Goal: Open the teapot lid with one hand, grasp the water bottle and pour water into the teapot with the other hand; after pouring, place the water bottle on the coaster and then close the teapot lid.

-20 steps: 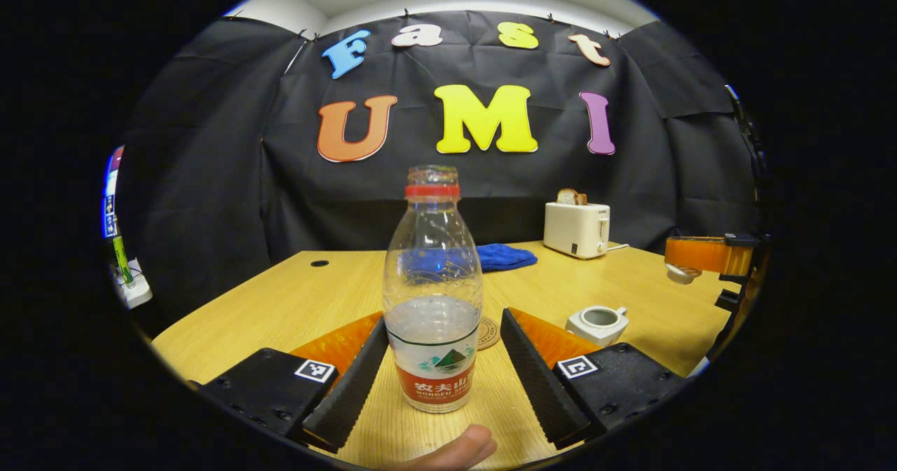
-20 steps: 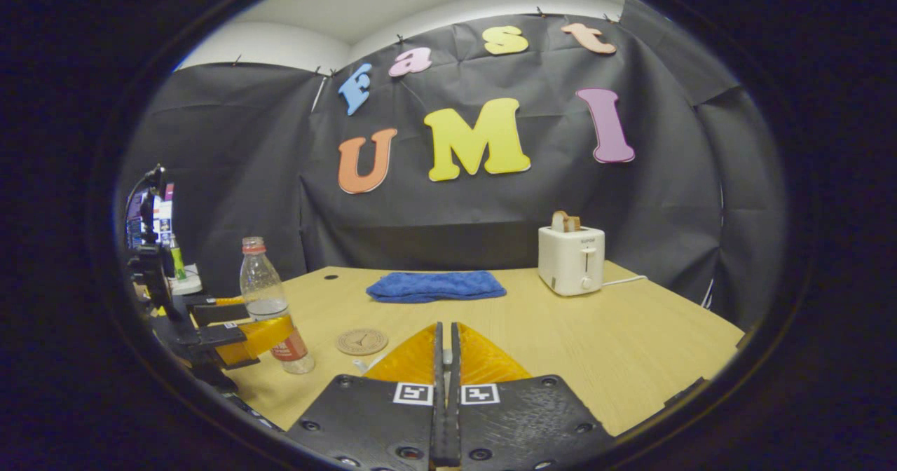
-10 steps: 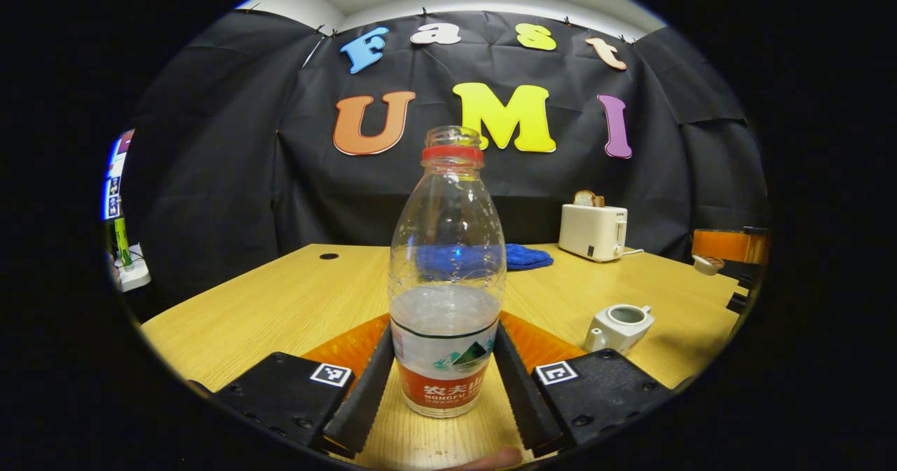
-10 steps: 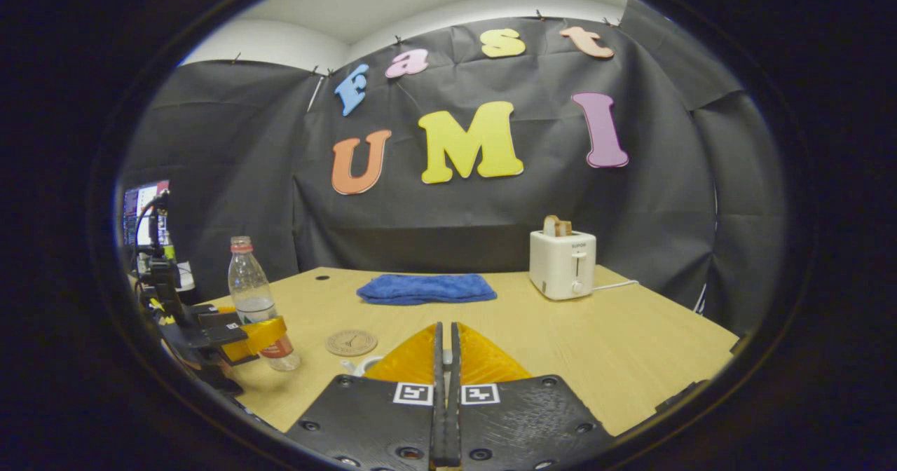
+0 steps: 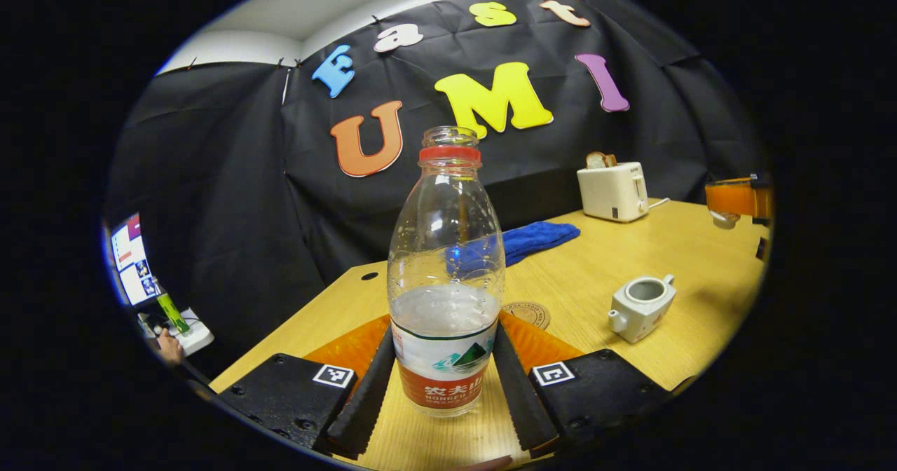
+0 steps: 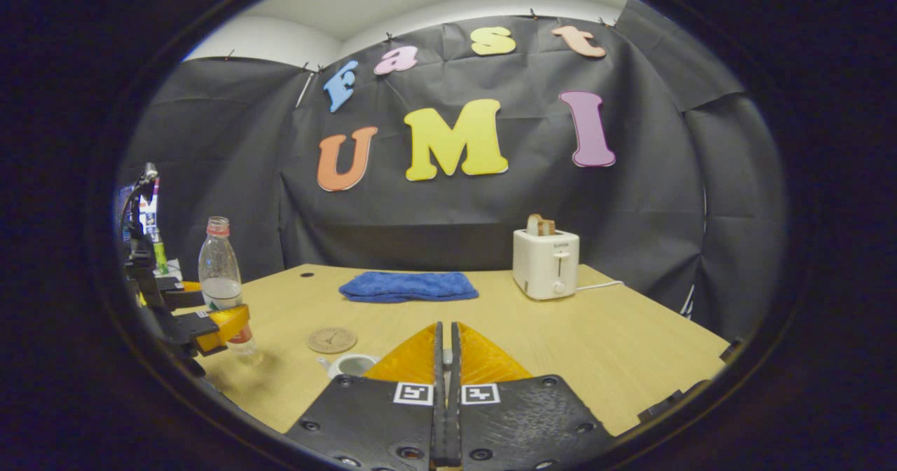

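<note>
We are working at a light wooden table (image 6: 617,345) hung round with black cloth, a white toaster (image 6: 545,263) and a folded blue towel (image 6: 408,286) at its far side. In the left gripper view, the left gripper (image 5: 443,394) has its two fingers pressed against the label band of the water bottle (image 5: 446,275), one on each side, so we judge the grasp made. The bottle looks clear and thin-walled, uncapped with a red ring at the neck, and holds water to a little under half its height; the table tilts in this view, and we cannot tell whether the base rests on the wood.

The right gripper (image 6: 446,359) has its fingers drawn together to a narrow slit. In the left gripper view it appears at the far right edge (image 5: 736,201) with a small pale piece under its tip, which we take to be the lid.

The white teapot (image 5: 641,308) sits open-mouthed on the table, to the right of the bottle and well apart from it, with the round coaster (image 5: 526,314) between them.

We judge the pouring step to be in hand: next we carry the bottle over the open mouth and tip it slowly, since the opening is small.
</note>
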Action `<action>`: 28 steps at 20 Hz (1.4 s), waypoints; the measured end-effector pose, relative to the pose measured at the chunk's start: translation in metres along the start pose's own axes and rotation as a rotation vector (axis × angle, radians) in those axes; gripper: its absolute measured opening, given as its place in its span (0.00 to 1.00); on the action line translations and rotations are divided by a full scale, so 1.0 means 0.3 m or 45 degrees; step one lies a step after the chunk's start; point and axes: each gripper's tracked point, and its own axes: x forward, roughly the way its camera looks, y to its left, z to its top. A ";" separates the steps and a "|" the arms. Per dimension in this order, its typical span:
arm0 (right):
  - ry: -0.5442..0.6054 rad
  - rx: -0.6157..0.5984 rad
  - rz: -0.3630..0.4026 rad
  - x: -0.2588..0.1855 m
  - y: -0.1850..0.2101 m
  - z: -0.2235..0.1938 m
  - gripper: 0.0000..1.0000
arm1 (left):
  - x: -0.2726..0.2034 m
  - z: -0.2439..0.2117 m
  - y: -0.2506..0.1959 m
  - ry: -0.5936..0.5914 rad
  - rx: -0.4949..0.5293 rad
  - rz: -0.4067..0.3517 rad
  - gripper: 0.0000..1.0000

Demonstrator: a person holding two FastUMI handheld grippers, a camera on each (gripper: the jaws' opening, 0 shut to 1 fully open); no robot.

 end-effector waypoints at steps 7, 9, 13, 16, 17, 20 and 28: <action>-0.005 0.043 -0.037 0.000 -0.069 0.016 0.00 | 0.015 -0.015 -0.007 0.094 0.375 0.032 0.77; -0.004 0.050 -0.050 -0.002 -0.093 0.021 0.00 | 0.011 -0.014 -0.024 0.105 0.524 0.029 0.76; -0.008 0.051 -0.093 0.002 -0.144 0.031 0.00 | 0.025 -0.011 -0.051 0.148 0.832 0.019 0.75; -0.001 0.061 -0.104 0.000 -0.168 0.032 0.00 | 0.025 0.002 -0.076 0.158 0.992 -0.002 0.76; 0.001 0.064 -0.108 0.002 -0.175 0.030 0.00 | 0.026 -0.002 -0.089 0.169 1.044 -0.014 0.75; 0.008 0.067 -0.127 0.003 -0.197 0.030 0.00 | 0.033 -0.008 -0.102 0.195 1.249 -0.020 0.75; -0.003 0.067 -0.116 0.010 -0.204 0.034 0.00 | 0.036 0.034 -0.111 0.205 1.685 0.019 0.75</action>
